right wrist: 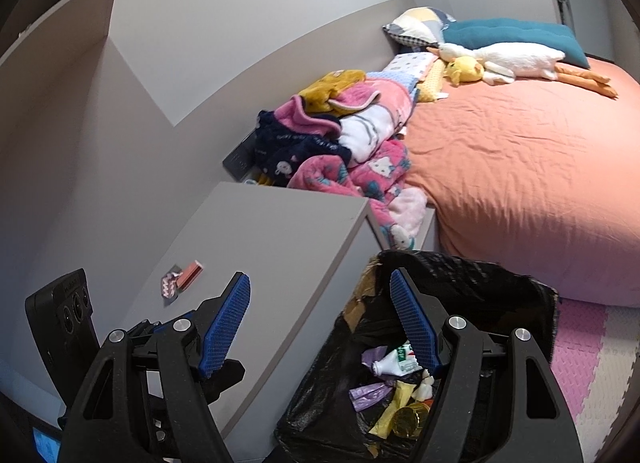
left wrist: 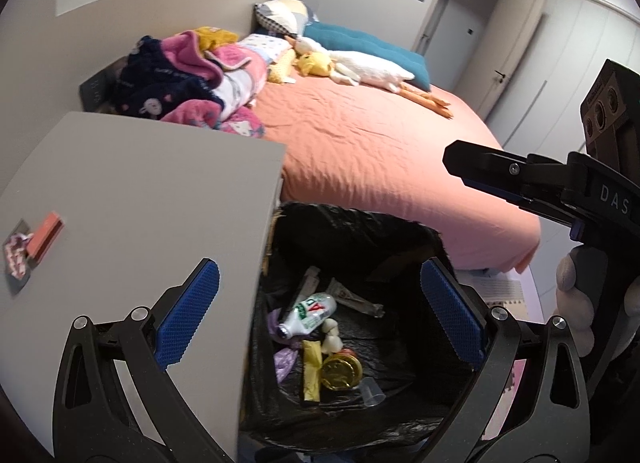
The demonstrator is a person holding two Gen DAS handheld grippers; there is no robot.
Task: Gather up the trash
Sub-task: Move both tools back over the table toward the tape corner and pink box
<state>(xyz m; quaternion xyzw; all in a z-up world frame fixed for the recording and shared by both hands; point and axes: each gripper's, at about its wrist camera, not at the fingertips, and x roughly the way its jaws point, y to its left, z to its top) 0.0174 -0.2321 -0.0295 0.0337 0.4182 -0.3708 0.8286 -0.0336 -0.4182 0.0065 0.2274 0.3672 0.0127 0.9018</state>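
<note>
A crumpled patterned wrapper and a small red box lie on the grey nightstand top. To its right stands a bin lined with a black bag, holding a small white bottle, a gold disc, wrappers and a clear cup. My left gripper is open and empty, straddling the nightstand's edge and the bin. My right gripper is also open and empty over that same edge; its finger shows from the side in the left wrist view.
A bed with an orange sheet lies behind the bin, with heaped blankets, plush toys and pillows. A gloved hand holds the right gripper. Pink and white foam mats cover the floor. A door is at the back.
</note>
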